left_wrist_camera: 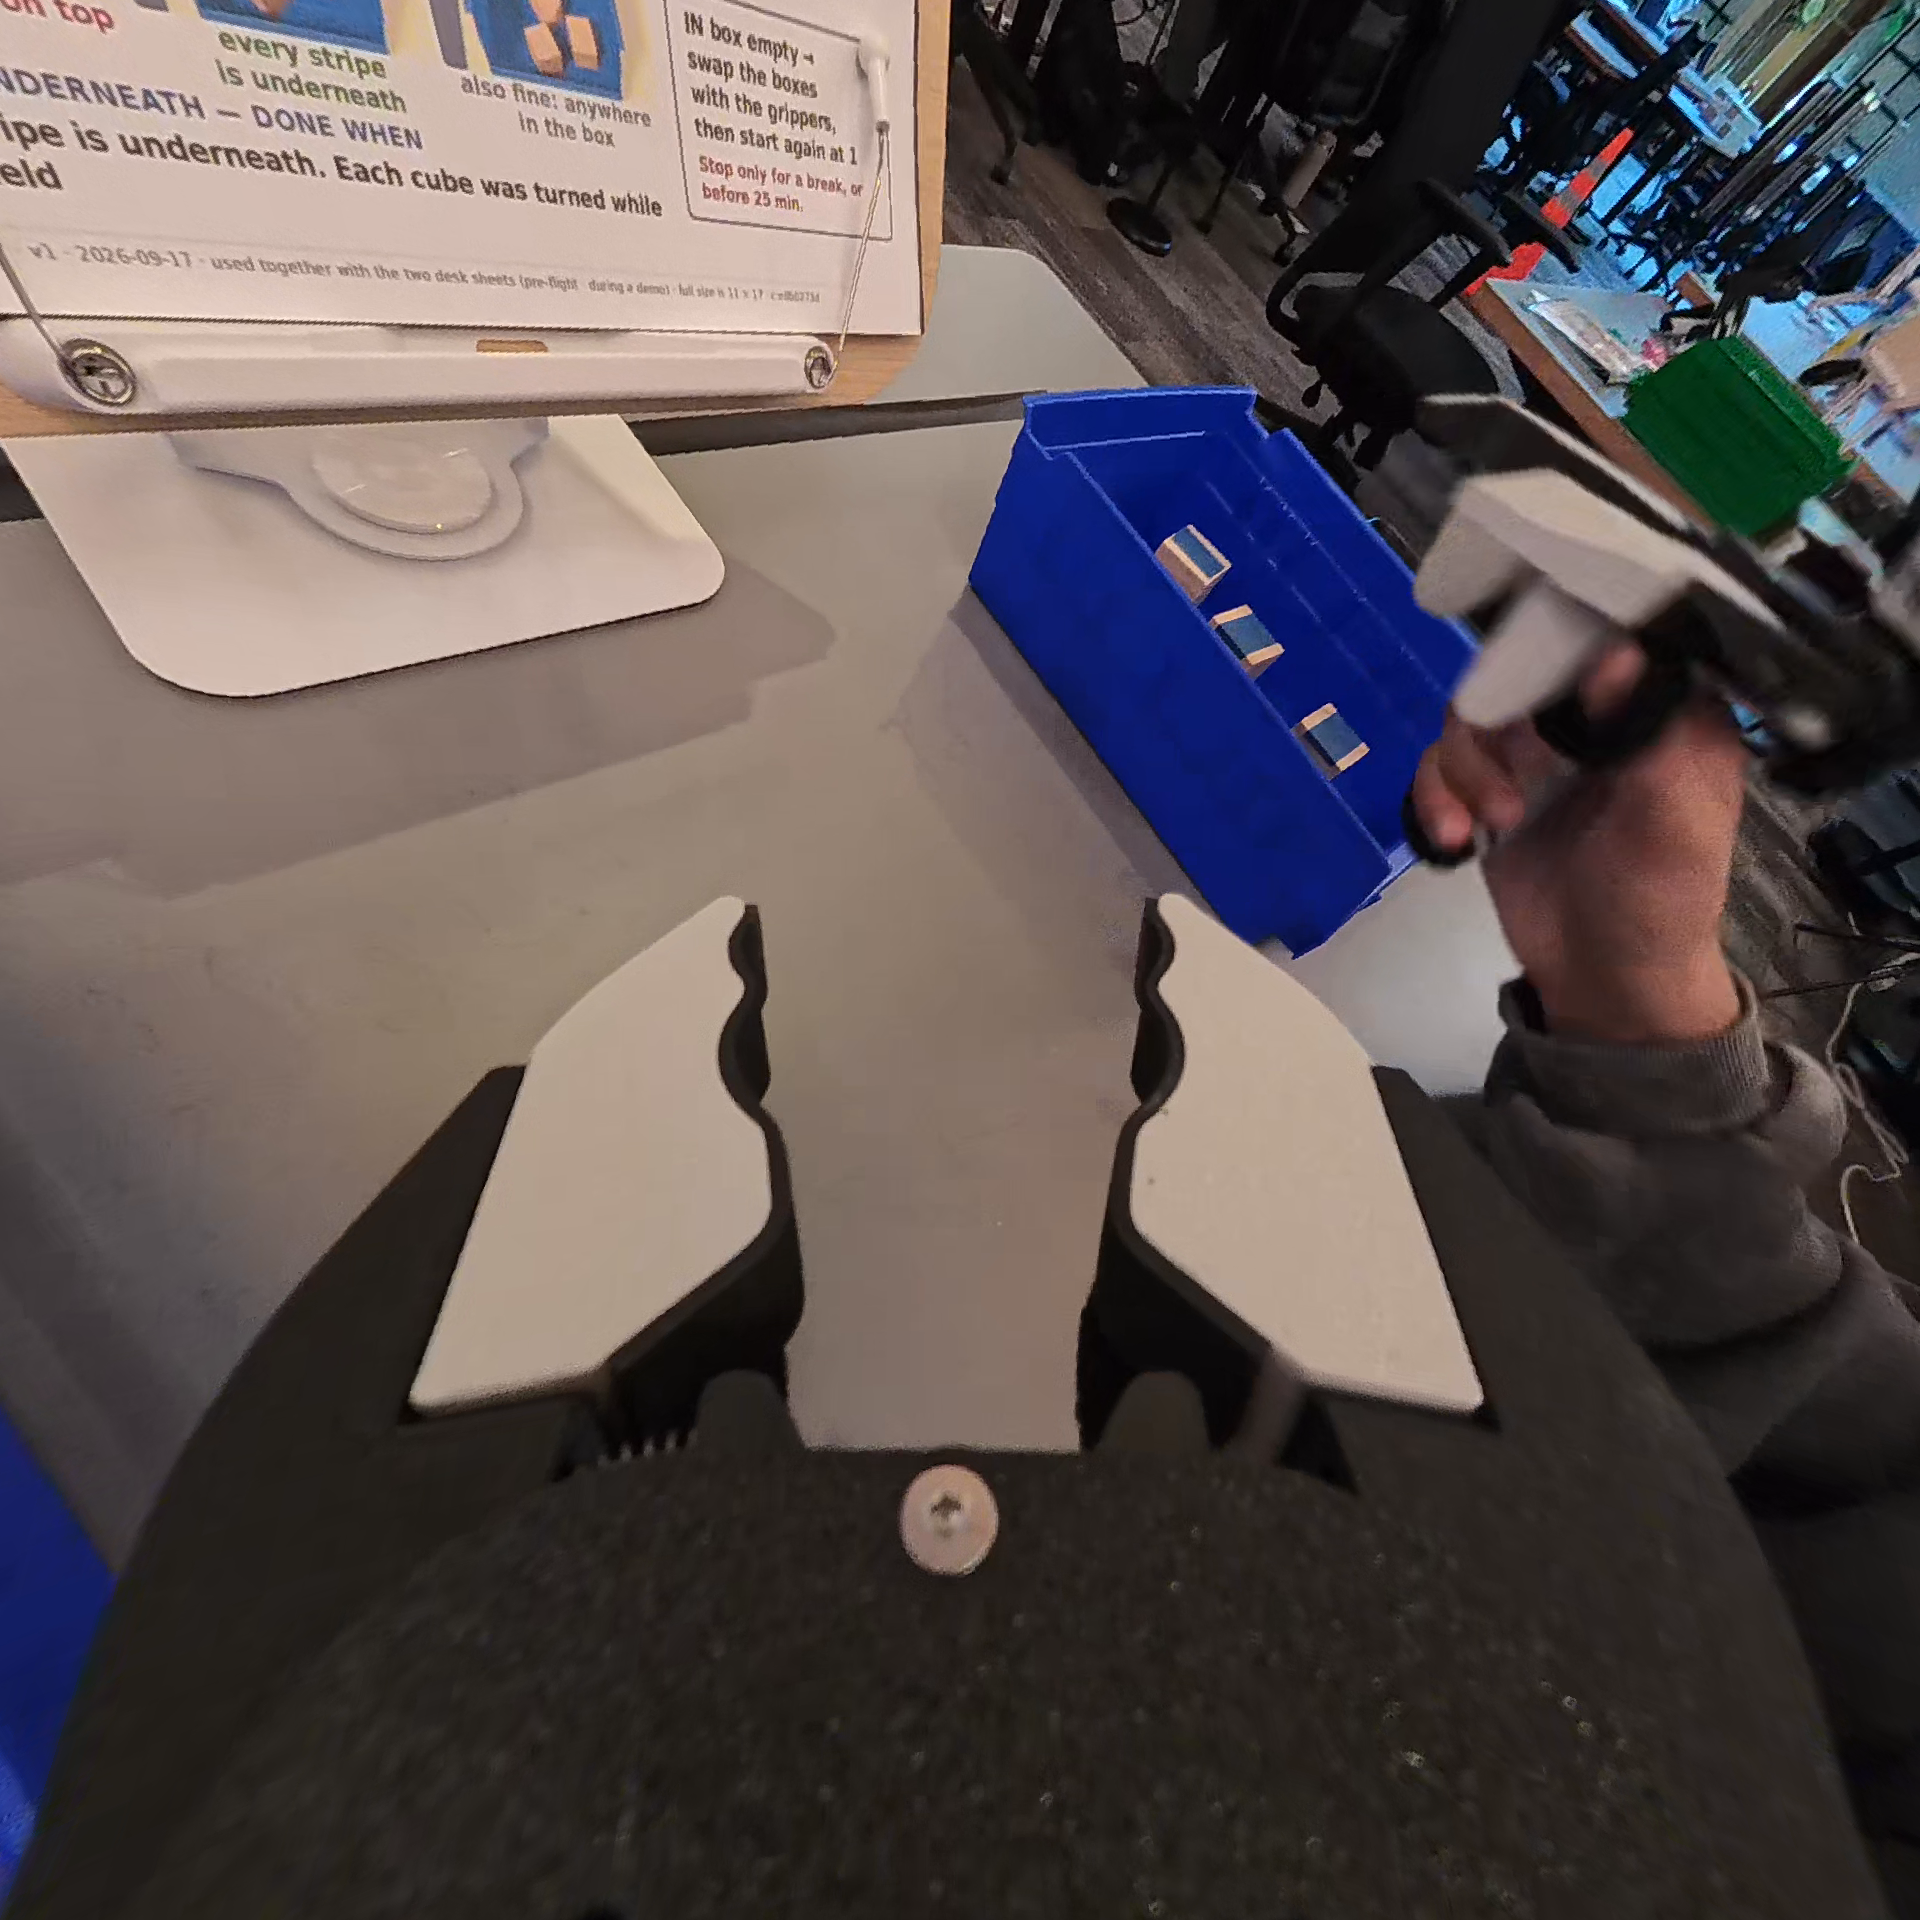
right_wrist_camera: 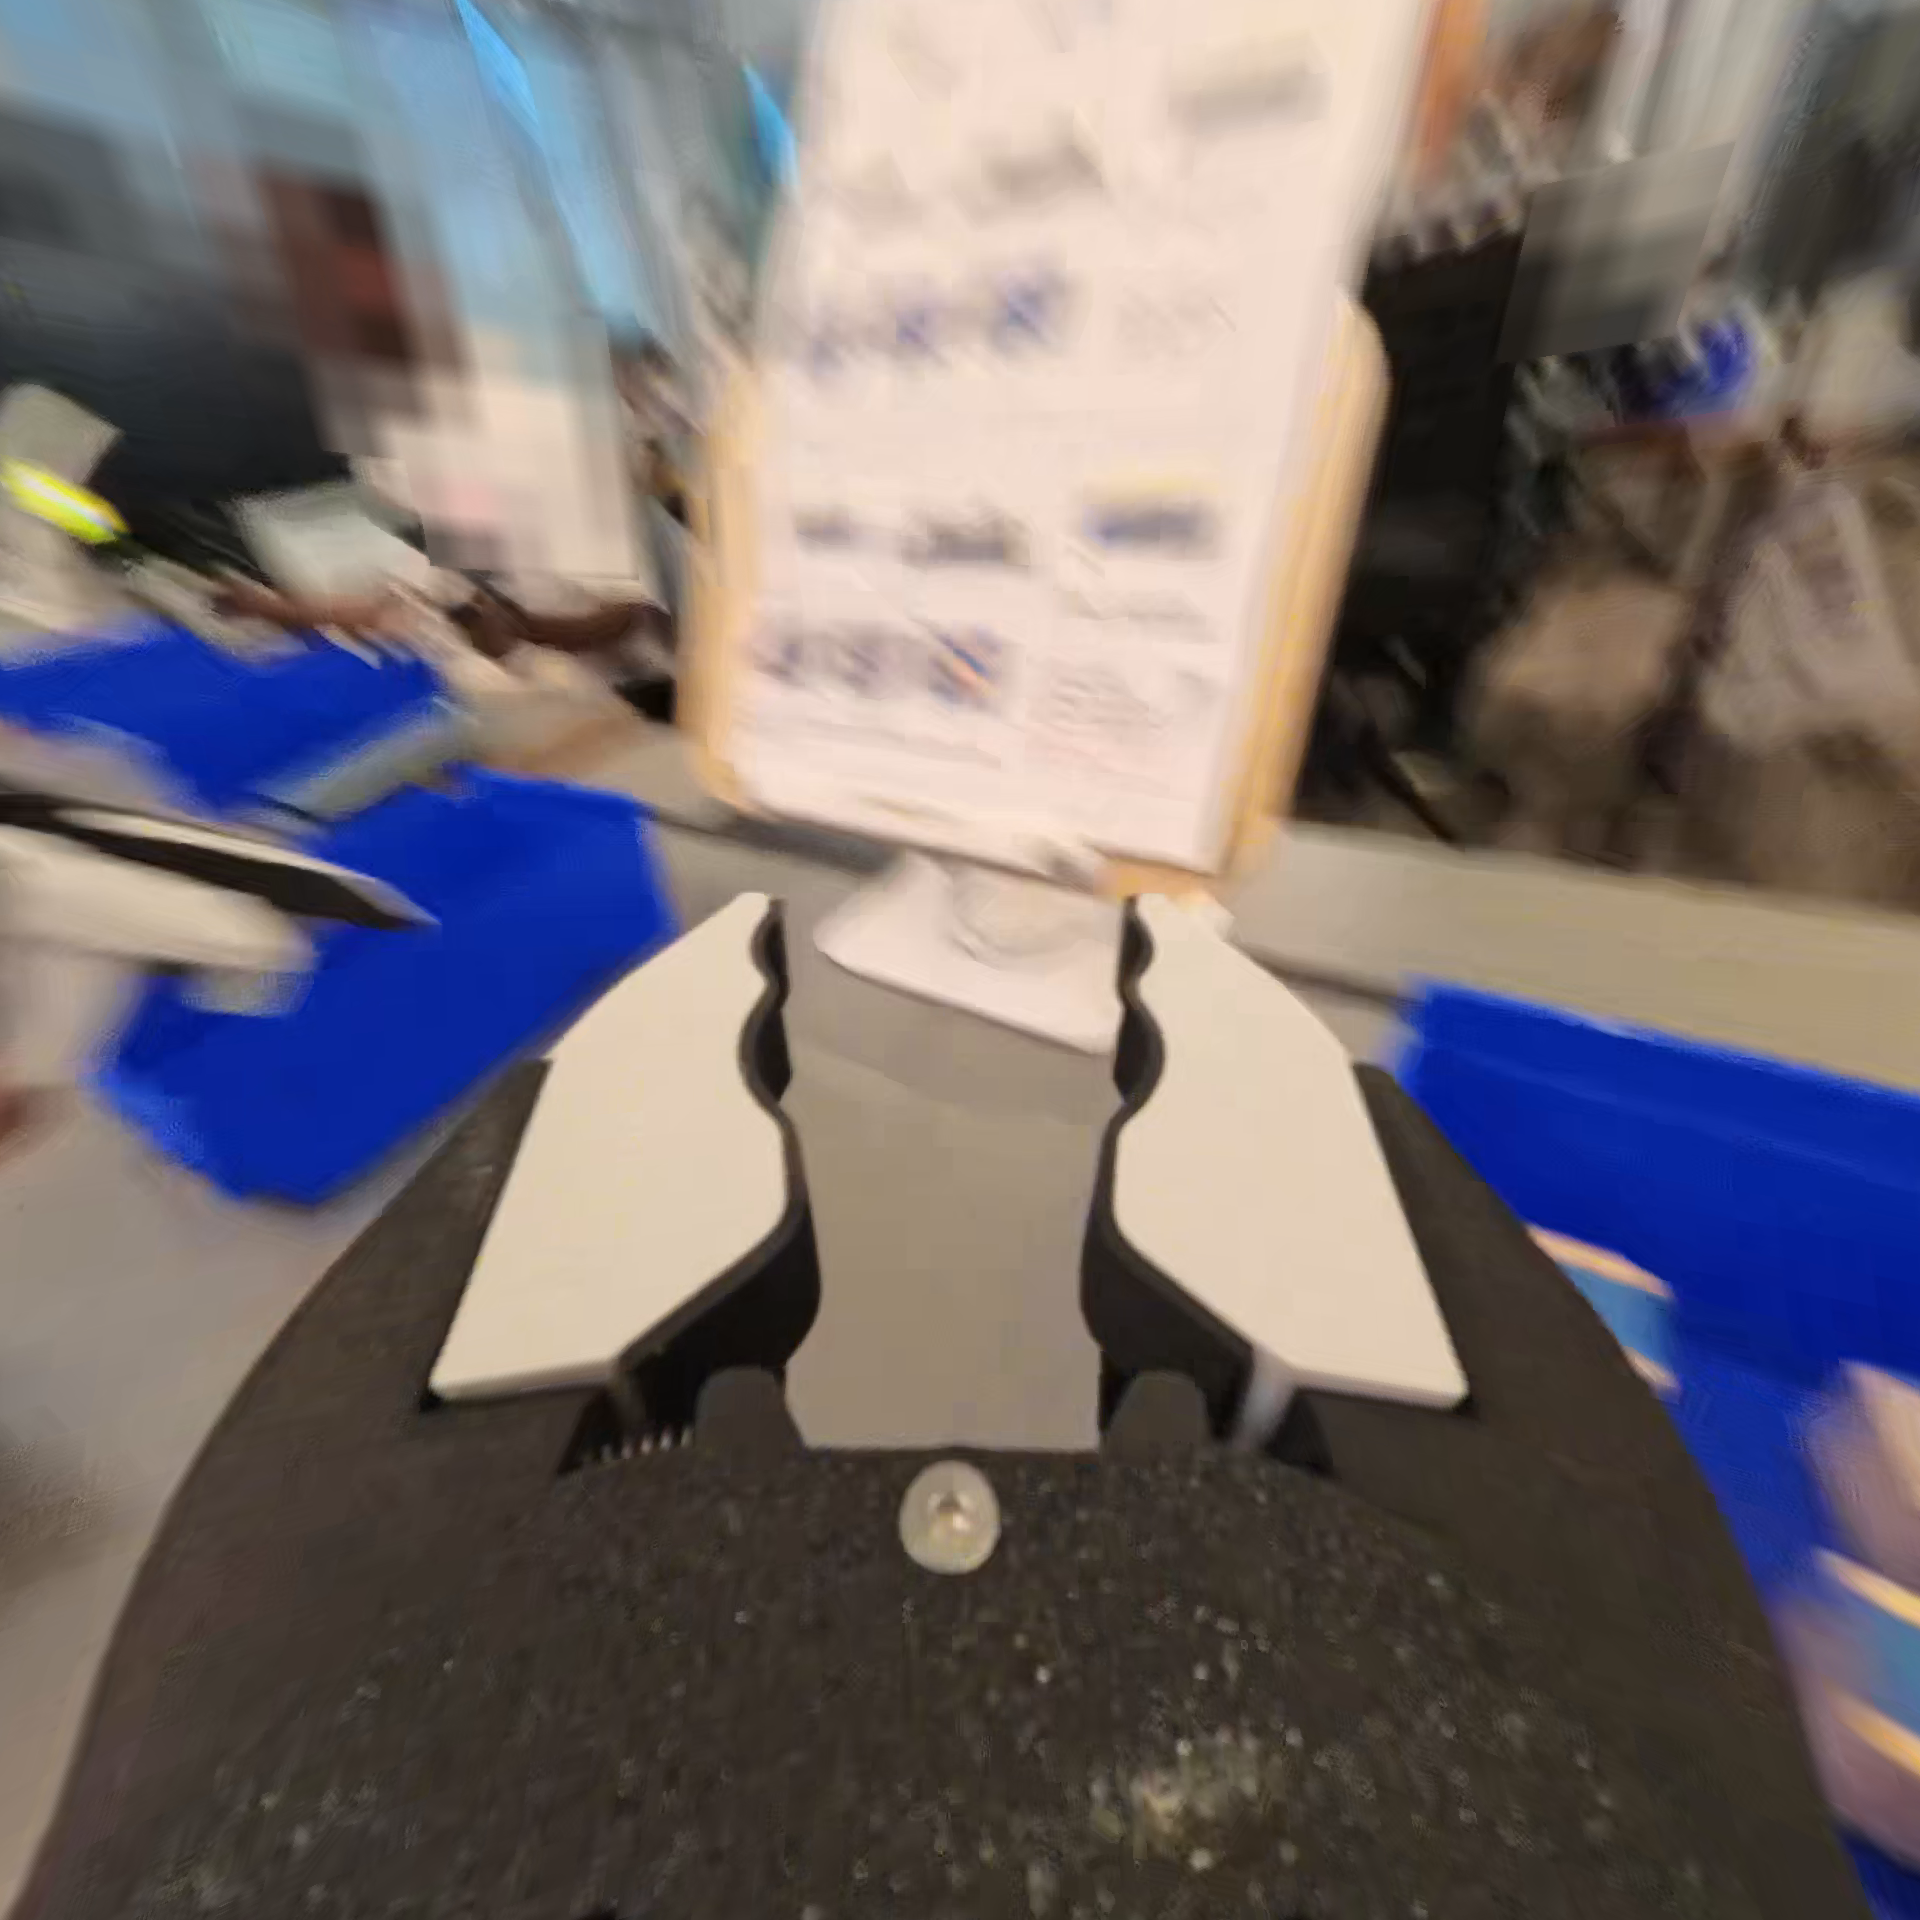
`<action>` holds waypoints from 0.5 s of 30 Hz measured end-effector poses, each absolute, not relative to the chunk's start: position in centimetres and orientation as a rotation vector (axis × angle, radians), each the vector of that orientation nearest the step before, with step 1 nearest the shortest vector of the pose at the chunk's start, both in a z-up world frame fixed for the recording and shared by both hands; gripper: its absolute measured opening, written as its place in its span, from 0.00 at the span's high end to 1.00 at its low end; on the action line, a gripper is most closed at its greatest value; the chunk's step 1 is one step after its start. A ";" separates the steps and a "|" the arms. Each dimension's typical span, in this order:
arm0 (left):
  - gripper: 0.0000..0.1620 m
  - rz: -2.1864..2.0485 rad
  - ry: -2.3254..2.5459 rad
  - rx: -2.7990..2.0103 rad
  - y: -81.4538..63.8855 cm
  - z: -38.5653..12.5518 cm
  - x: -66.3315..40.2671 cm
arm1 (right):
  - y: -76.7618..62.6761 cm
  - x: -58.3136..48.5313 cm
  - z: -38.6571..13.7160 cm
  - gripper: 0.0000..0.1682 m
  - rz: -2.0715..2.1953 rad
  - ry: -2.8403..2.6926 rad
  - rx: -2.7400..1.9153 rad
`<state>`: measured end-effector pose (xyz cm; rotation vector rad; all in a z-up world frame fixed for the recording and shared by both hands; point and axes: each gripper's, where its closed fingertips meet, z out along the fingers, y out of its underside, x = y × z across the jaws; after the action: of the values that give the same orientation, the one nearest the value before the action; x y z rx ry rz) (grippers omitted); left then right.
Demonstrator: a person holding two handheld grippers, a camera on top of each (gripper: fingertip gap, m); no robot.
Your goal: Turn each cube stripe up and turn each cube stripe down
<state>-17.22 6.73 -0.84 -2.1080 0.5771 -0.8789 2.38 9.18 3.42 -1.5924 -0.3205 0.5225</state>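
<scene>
Right now both grippers hang over a grey table (left_wrist_camera: 416, 831) with nothing between their fingers. The left gripper (left_wrist_camera: 943, 914) has its jaws spread wide, bare tabletop showing in the gap. At about one o'clock from it sits a blue bin (left_wrist_camera: 1143, 727), angled on the table, and inside lie three small wooden cubes in a row. The farthest cube (left_wrist_camera: 1192, 561), the middle cube (left_wrist_camera: 1245, 639) and the nearest cube (left_wrist_camera: 1330, 738) each show a blue stripe on the upward face, with pale wood at the edges. They lie near one another but apart, none touching.

At two o'clock in the left wrist view the right gripper (left_wrist_camera: 1496, 634) is held in a hand (left_wrist_camera: 1590, 831) in a grey sleeve, above the near end of the bin and clear of the cubes. At eleven o'clock a printed sheet (left_wrist_camera: 468, 156) stands on a white stand (left_wrist_camera: 364, 582).

The right wrist view is heavily smeared by motion. Its own gripper (right_wrist_camera: 948, 925) is likewise released, fingers wide apart and empty, pointing at the stand at twelve o'clock. Another blue bin (right_wrist_camera: 416, 987) lies at ten o'clock, with the left gripper's fingers (right_wrist_camera: 156, 873) in front of it, and the first bin (right_wrist_camera: 1662, 1143) shows at three o'clock; its contents are too blurred to make out.
</scene>
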 end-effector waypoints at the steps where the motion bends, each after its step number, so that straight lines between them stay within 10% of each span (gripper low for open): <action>1: 0.58 -0.874 0.578 -2.114 6.8 -1.0 -17.2 | 7.0 0.0 4.2 0.70 0.605 -0.321 -1.457; 4: 0.58 -0.870 0.583 -2.130 6.7 -1.4 -17.2 | 2.9 -5.6 1.9 0.86 0.836 -0.254 -1.321; 15: 0.58 -0.442 0.505 -2.346 9.5 -3.6 -27.4 | 1.9 -10.3 -4.3 0.72 0.940 -0.399 -1.425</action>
<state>-27.45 9.49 -3.59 -2.3458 0.5046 -0.4416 -10.30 1.87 -4.33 -1.4249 -0.3989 0.9401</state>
